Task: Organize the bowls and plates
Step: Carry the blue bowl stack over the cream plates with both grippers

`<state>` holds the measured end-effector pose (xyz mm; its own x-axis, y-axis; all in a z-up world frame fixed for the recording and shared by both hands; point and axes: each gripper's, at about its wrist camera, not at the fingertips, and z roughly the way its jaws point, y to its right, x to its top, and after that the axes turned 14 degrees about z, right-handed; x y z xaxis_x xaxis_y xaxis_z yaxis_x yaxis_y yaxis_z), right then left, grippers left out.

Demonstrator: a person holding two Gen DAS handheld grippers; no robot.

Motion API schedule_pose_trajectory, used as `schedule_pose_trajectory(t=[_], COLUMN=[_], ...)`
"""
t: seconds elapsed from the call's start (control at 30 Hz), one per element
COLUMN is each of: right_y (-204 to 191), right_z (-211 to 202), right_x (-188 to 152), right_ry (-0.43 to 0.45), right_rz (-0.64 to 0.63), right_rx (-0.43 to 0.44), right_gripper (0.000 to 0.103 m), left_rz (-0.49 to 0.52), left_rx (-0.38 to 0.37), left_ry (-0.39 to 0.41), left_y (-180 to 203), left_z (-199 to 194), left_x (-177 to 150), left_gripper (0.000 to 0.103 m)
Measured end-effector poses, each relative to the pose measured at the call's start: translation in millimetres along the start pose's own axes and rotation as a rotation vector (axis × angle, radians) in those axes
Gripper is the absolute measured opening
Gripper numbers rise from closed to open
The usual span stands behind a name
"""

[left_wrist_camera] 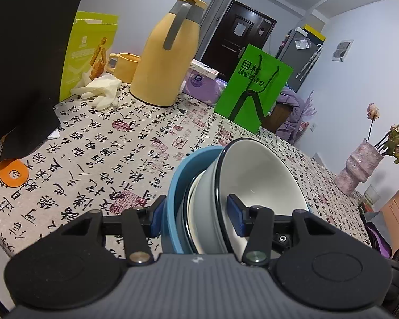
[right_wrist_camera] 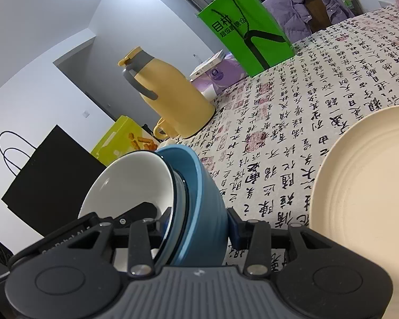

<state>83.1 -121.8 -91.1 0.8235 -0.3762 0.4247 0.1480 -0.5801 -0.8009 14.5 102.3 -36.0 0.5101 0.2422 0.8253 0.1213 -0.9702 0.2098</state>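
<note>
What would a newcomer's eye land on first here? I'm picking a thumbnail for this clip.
First the nested bowls: a white bowl inside a blue bowl, tilted above the calligraphy-print tablecloth and clamped at opposite rims by the left gripper and right gripper. Next, the yellow thermos jug and bright green paper bag at the table's far side, and the cream plate at the right wrist view's right edge.
</note>
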Motion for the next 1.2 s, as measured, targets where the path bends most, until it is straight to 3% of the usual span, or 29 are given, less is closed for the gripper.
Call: schedule_pose_trajectory(t=[1.2], right_y=[26.2], right_z=[-40.0], right_x=[16.1], right_ry=[0.058], right_rz=[0.036], right_rx=[0.012], right_gripper=[0.040], left_rz=[0.050], left_rx=[-0.032], left_ry=[0.009], left_y=[50.7], left_z=[1.9], left_x=[-3.4], left_gripper=[0.049])
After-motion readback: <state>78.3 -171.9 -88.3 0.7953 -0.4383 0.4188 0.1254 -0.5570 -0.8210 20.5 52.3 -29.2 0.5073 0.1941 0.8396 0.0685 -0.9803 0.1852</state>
